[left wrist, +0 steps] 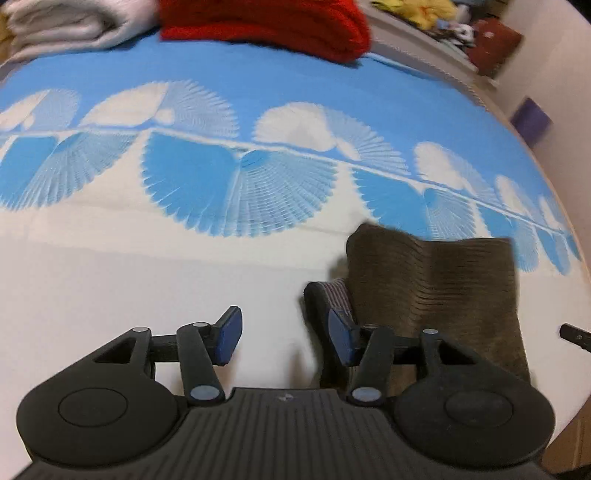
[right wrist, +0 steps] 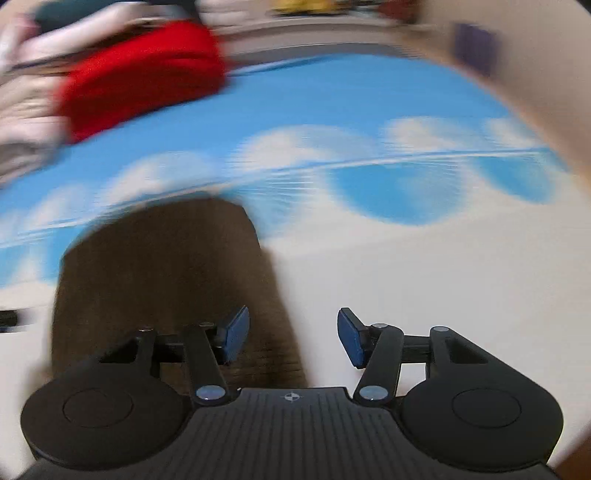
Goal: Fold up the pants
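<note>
The brown ribbed pants [left wrist: 436,291] lie folded into a compact bundle on the bed sheet, with a striped inner edge showing at their left side. My left gripper [left wrist: 285,339] is open and empty, its right finger right at the bundle's left edge. In the right wrist view, which is motion-blurred, the pants [right wrist: 166,277] lie ahead and to the left. My right gripper [right wrist: 293,338] is open and empty, its left finger over the bundle's right edge. The tip of the other gripper [left wrist: 576,334] shows at the far right of the left wrist view.
The bed sheet [left wrist: 184,273] is white near me and blue with white fan patterns farther away. A folded red garment [left wrist: 269,26] and a folded white one [left wrist: 66,22] lie at the far edge. A cluttered shelf [left wrist: 461,33] and a wall stand at the right.
</note>
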A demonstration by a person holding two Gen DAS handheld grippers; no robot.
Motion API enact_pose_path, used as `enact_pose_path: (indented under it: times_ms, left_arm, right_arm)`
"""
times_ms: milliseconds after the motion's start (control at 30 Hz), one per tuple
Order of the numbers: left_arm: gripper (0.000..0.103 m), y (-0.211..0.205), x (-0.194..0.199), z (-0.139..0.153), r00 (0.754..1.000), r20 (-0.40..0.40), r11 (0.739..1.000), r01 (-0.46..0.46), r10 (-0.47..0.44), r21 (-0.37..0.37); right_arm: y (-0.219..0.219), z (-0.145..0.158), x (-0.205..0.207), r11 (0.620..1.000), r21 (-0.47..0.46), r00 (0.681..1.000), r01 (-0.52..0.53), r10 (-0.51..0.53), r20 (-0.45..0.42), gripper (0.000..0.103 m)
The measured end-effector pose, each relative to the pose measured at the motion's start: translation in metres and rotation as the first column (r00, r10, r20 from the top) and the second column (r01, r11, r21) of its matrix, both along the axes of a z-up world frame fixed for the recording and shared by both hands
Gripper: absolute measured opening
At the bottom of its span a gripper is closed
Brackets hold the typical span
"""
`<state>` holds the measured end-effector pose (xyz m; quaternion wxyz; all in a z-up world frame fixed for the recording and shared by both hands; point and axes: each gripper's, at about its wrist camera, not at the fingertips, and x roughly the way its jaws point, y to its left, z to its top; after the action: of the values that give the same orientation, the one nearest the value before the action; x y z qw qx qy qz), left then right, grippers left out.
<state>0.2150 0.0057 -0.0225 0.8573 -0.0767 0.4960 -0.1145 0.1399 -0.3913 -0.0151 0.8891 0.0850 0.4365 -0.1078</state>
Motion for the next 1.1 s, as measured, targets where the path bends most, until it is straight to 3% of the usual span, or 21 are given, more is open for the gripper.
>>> enact_pose_path:
  times_ms: [67,100,167,233,267,300,333,367,400,433,500,600,667,733,900,1100]
  left_arm:
    - [0.055,-0.012,-0.003,0.008,0.997,0.024,0.995,0.074,-0.073,-0.063]
    - [0.055,-0.02,-0.007,0.011,0.992,0.047,0.991,0.123,-0.121,-0.06]
    - [0.054,-0.042,-0.016,0.012,0.97,0.075,0.972,0.234,-0.232,-0.025]
    - [0.049,-0.062,-0.024,0.002,0.941,0.056,0.942,0.334,-0.333,-0.014]
    - [0.046,-0.068,-0.026,-0.008,0.927,0.036,0.928,0.373,-0.372,-0.001]
    - [0.042,-0.078,-0.029,-0.023,0.909,-0.012,0.908,0.416,-0.416,0.038]
    - [0.027,-0.09,-0.034,-0.042,0.883,-0.07,0.874,0.469,-0.464,0.129]
    - [0.024,-0.1,-0.042,-0.055,0.852,-0.09,0.821,0.522,-0.516,0.233]
    - [0.024,-0.108,-0.049,-0.059,0.826,-0.082,0.776,0.553,-0.557,0.302]
    - [0.024,-0.111,-0.049,-0.055,0.825,-0.084,0.771,0.554,-0.559,0.315]
    - [0.024,-0.105,-0.041,-0.045,0.857,-0.08,0.818,0.511,-0.509,0.264]
    - [0.041,-0.097,-0.028,-0.029,0.897,0.0,0.869,0.428,-0.442,0.25]
    - [0.041,-0.092,-0.016,-0.027,0.923,0.025,0.897,0.366,-0.384,0.248]
    - [0.041,-0.089,-0.007,-0.028,0.943,0.038,0.918,0.313,-0.331,0.244]
    - [0.041,-0.091,0.005,-0.028,0.957,0.07,0.936,0.259,-0.282,0.238]
    - [0.041,-0.097,0.016,-0.033,0.96,0.064,0.938,0.249,-0.272,0.242]
  right_arm:
    - [-0.02,-0.006,-0.002,0.995,0.1,1.0,0.006,-0.004,-0.017,0.05]
    - [-0.024,-0.005,-0.002,0.987,0.162,1.0,-0.025,0.024,0.008,0.049]
    - [-0.02,-0.001,0.0,0.975,0.175,0.99,-0.136,0.129,0.053,0.049]
    - [-0.008,-0.004,0.003,0.943,0.172,0.958,-0.286,0.28,0.057,0.049]
    - [0.0,-0.009,0.008,0.917,0.19,0.936,-0.35,0.352,0.027,0.049]
    - [0.01,-0.024,0.013,0.889,0.201,0.9,-0.412,0.431,-0.059,0.046]
    - [0.019,-0.044,0.016,0.874,0.181,0.859,-0.45,0.479,-0.178,0.046]
    - [0.027,-0.059,0.018,0.862,0.138,0.819,-0.487,0.506,-0.271,0.046]
    - [0.036,-0.069,0.017,0.83,0.076,0.776,-0.553,0.546,-0.316,0.046]
    - [0.04,-0.067,0.019,0.81,0.066,0.757,-0.583,0.571,-0.318,0.048]
    - [0.036,-0.056,0.029,0.828,0.106,0.78,-0.551,0.556,-0.287,0.049]
    - [0.027,-0.028,0.037,0.846,0.083,0.84,-0.527,0.533,-0.103,0.048]
    - [0.021,-0.014,0.05,0.885,0.063,0.887,-0.462,0.461,0.025,0.048]
    - [0.014,-0.011,0.064,0.919,0.068,0.919,-0.389,0.382,0.095,0.048]
    - [0.011,-0.027,0.095,0.95,0.018,0.944,-0.311,0.306,0.123,0.048]
    - [0.019,-0.059,0.128,0.968,-0.005,0.968,-0.249,0.249,0.026,0.052]
